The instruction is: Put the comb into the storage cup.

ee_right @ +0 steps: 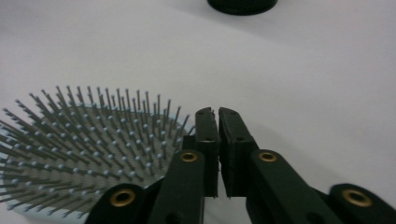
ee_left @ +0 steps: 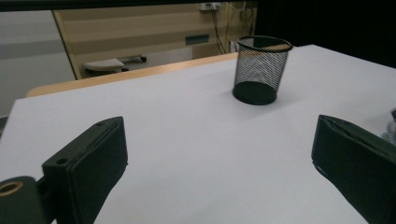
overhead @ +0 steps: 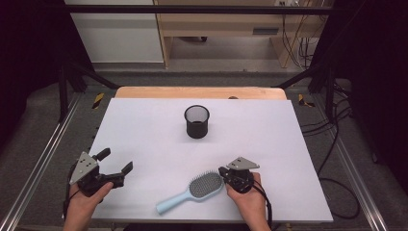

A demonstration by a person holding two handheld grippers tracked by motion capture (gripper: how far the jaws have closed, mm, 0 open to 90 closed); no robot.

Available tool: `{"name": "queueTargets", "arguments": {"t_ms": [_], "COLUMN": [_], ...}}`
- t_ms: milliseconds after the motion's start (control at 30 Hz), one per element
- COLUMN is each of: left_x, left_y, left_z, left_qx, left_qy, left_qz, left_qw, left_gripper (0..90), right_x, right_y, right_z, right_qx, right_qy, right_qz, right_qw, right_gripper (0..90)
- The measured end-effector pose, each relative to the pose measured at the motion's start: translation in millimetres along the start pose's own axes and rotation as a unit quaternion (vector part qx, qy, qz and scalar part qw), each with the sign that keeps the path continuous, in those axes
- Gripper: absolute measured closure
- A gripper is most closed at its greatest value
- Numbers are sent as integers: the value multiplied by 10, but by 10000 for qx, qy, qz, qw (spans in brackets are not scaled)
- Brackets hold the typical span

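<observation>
The pale blue hairbrush (overhead: 192, 191) lies bristles-up at the near edge of the white table (overhead: 269, 139), its head just left of the right gripper (overhead: 222, 172), whose jaws stand almost together with nothing between them. The left gripper (overhead: 116, 161), well apart at the near left, holds its jaws wide over bare table, and the black mesh cup (overhead: 197, 121) stands far behind.

Even overhead light, soft focus

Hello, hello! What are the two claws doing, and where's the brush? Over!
Left gripper open, holding nothing. Right gripper nearly shut, empty, beside hairbrush head. Brush flat on table, bristles up. Mesh cup far off, nothing in the way.
</observation>
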State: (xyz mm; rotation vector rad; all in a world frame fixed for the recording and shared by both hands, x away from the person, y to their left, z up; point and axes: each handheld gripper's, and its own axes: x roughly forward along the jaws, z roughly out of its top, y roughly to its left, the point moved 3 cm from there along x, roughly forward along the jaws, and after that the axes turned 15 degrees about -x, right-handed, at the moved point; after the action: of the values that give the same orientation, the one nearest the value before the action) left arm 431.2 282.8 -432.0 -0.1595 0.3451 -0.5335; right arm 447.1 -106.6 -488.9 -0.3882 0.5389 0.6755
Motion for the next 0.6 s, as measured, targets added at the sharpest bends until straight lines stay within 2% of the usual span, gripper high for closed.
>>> {"name": "queueTargets", "arguments": {"t_ms": [33,67,133,233,267,467,500,533,567,600], "left_x": [41,41,87,150,171,276,291,309,327,347], "left_y": [-96,-96,-182,-293,-328,-497,-520,-540,-560,-579], "left_z": [10,10,15,9,5,10,18,29,42,54], "left_qx": [92,92,130,227,222,428,460,474,489,499], "left_qy": [145,145,229,332,363,566,586,599,613,615], "left_qz": [-131,-131,-253,-359,-408,-626,-655,-671,-701,-719], "left_qw": [9998,9998,9993,9985,9983,9955,9951,9948,9945,9943], "left_gripper": [37,37,37,35,34,32,32,31,31,31], "right_x": [-25,-35,-55,-84,-119,-233,-233,-278,-278,-317], "right_y": [-55,-92,-177,-263,-352,-586,-586,-650,-650,-705], "right_z": [-4,-11,-23,-31,-22,-53,-53,-88,-88,-126], "right_qx": [-13,6,34,71,71,149,149,102,102,102], "right_qy": [-47,-41,-24,-103,-210,-440,-440,-492,-492,-578], "right_qz": [-71,-126,-232,-266,-303,-449,-449,-553,-553,-652], "right_qw": [10000,9999,9997,9996,9993,9979,9979,9972,9972,9961], "right_gripper": [720,662,544,494,406,201,201,126,126,67]}}
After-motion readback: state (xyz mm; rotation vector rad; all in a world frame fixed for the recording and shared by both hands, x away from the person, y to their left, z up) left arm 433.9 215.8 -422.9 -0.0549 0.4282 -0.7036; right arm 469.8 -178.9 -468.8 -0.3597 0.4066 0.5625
